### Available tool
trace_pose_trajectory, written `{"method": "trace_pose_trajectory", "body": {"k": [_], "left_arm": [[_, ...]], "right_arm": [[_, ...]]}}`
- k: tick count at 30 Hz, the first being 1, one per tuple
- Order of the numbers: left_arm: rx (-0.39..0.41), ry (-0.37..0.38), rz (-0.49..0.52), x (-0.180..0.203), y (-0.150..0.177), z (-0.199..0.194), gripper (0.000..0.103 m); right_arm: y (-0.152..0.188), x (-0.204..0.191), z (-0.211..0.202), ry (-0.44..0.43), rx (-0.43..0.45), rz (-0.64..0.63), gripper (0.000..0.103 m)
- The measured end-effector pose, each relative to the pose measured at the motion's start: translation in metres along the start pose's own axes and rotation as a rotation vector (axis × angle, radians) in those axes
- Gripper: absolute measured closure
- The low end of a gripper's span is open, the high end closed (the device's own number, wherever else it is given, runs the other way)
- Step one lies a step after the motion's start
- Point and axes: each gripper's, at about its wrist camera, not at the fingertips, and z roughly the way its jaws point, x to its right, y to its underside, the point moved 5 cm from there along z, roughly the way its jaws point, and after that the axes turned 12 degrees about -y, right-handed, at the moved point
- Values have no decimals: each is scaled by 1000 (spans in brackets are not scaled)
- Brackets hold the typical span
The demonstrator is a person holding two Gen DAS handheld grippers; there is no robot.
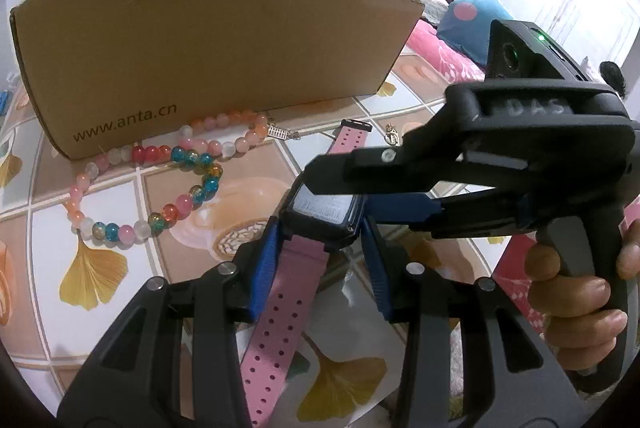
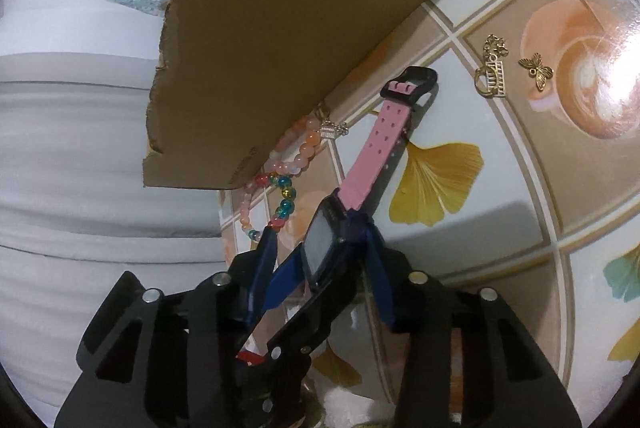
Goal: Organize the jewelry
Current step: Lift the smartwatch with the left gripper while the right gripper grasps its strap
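A pink-strapped watch with a black case is held over the table; it also shows in the right wrist view. My left gripper has its blue pads around the strap just below the case. My right gripper closes on the watch case from the side, and it shows in the left wrist view coming in from the right. A bead bracelet lies in front of the cardboard box. Small gold charms and a butterfly charm lie on the table.
The box stands at the far side of the table, which has a tiled, leaf-printed cloth. A small charm lies by the box. A pink and blue cushion is beyond the table edge.
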Motion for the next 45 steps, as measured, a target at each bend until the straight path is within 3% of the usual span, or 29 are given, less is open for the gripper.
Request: {"method": "trace_pose_trajectory", "body": {"k": [1, 3, 8, 12, 16, 24, 30, 33, 40, 45], "left_arm": [[-3, -5, 6, 0, 0, -1, 63], [-10, -5, 18, -2, 2, -3, 62], [-30, -22, 66, 8, -1, -1, 55], [-27, -115, 140, 20, 0, 1, 54], [-15, -220, 198, 25, 0, 5, 63], [5, -244, 204, 29, -1, 2, 65], [52, -279, 226, 34, 3, -22, 66], [78, -276, 238, 40, 0, -40, 72], [191, -296, 235, 44, -23, -82, 75], [231, -314, 228, 41, -42, -90, 75]], "right_arm": [[0, 2, -1, 11, 3, 2, 76], [-1, 8, -4, 2, 7, 13, 81], [-2, 11, -6, -4, 12, -4, 82], [-3, 7, -3, -2, 13, -33, 82], [-2, 3, -4, 13, 12, -76, 83], [-1, -9, -1, 15, 3, -136, 84], [9, -34, -8, 16, 19, -222, 85], [17, -56, -14, 29, 35, -289, 87], [23, -109, -25, 62, 95, -498, 87], [11, -131, -26, 57, 106, -560, 87]]}}
